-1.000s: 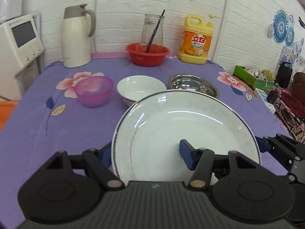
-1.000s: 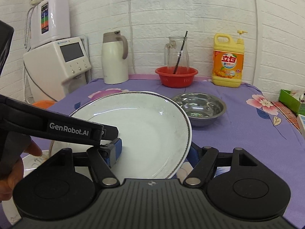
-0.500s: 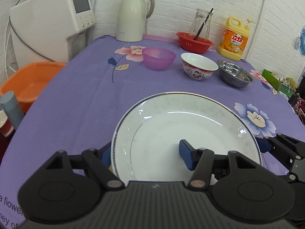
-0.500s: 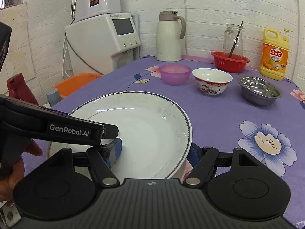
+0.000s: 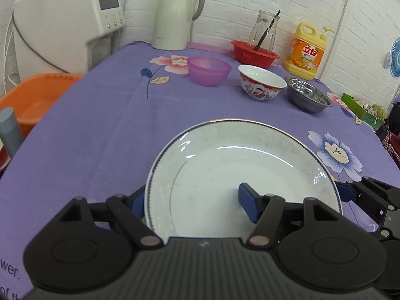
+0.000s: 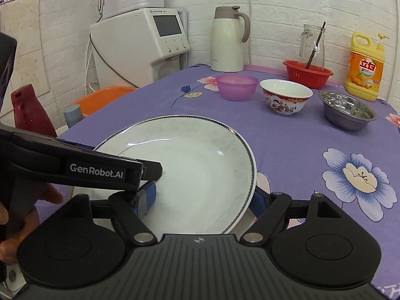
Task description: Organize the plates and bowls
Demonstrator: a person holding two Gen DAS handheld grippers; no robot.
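White plate [image 5: 240, 175] low over purple tablecloth [image 5: 100, 130], near edge, 6 o'clock in both views; judged being set down to start a plate spot apart from the bowls. Left gripper [image 5: 192, 200] straddling the plate's left rim, jaws opening, one blue pad inside the well, other under the rim; contact not clear. Right gripper [image 6: 202, 197] straddling the right rim the same way; grip or gap impossible to tell. Two-sided hold probably for keeping the wide plate level. Purple bowl [image 5: 209, 71], patterned bowl [image 5: 261, 86], steel bowl [image 5: 308, 97] lined up at 12 to 1 o'clock, untouched. Plate underside and table contact hidden; near rim cut off by gripper bodies. Something pale under the plate in the right view, unidentifiable.
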